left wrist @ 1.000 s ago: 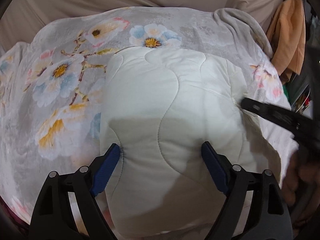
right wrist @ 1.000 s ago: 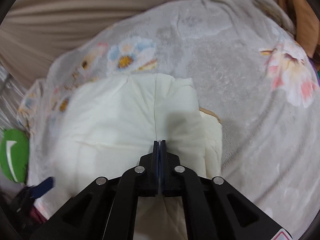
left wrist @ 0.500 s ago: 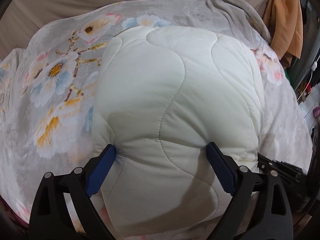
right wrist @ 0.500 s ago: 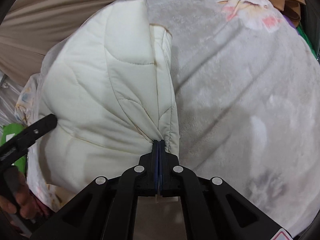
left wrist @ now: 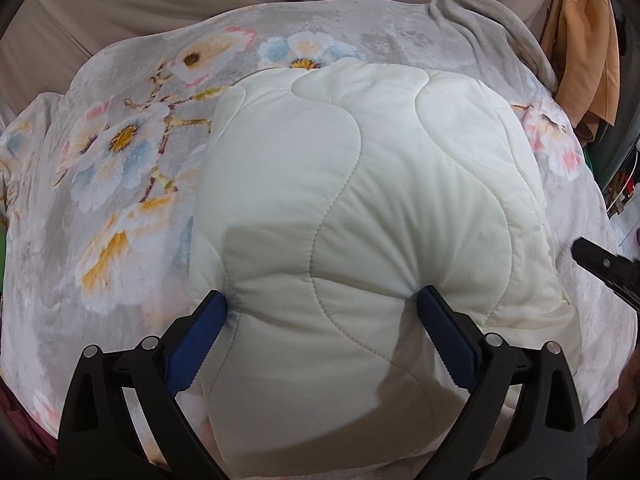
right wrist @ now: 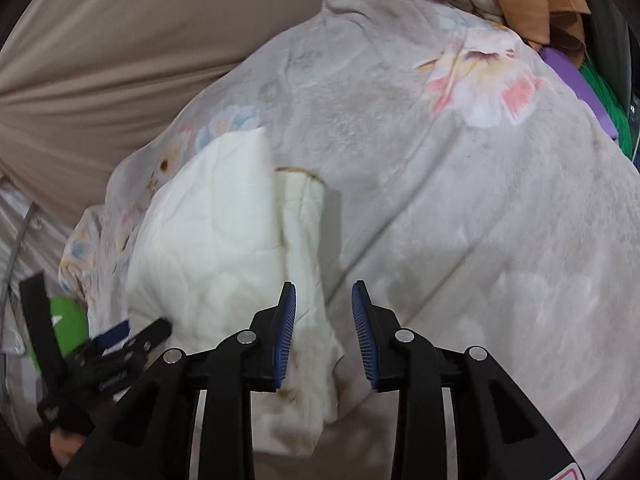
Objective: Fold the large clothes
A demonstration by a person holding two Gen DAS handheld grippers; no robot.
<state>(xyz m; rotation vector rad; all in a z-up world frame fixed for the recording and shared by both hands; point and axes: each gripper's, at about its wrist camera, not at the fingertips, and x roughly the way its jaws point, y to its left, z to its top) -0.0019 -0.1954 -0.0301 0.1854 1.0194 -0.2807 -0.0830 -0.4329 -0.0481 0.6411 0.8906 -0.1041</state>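
**Folded cream quilt between wide left jaws, right jaws parting beside its edge**

Lying as a plump, folded bundle on the bed: a cream-white quilted padded garment (left wrist: 360, 216), stitched in wavy lines, resting on a grey plush blanket printed with pale blue, pink and yellow flowers (left wrist: 120, 168). Near end of the bundle running down between the fingers of the left gripper (left wrist: 322, 322), black-framed with blue ribbed pads. Jaws spread wide and opening further; blue pads (left wrist: 200, 332) sitting at the fabric's sides, where the padding puckers inward, so contact seems likely but no squeezing grip can be confirmed. Shadow of the tool falling across the lower part of the quilting.

From the right wrist view, same garment (right wrist: 224, 248) seen to the left and ahead, its layered right-hand edge hanging down just beside the left finger of the right gripper (right wrist: 324, 332). Jaws parting, a clear gap between the blue pads (right wrist: 366, 336); through that gap mostly grey blanket (right wrist: 460, 216), with a corner of the cream edge reaching in near the left pad, not pinched.

Further out: beige sheet or curtain (right wrist: 100, 60) stretched behind the bed, orange-tan cloth (left wrist: 584, 48) hanging at the upper right, purple and green items (right wrist: 592, 92) at the blanket's right edge. Left gripper (right wrist: 108, 356) blurred at the lower left of the right view, with a green object (right wrist: 66, 320) behind it.
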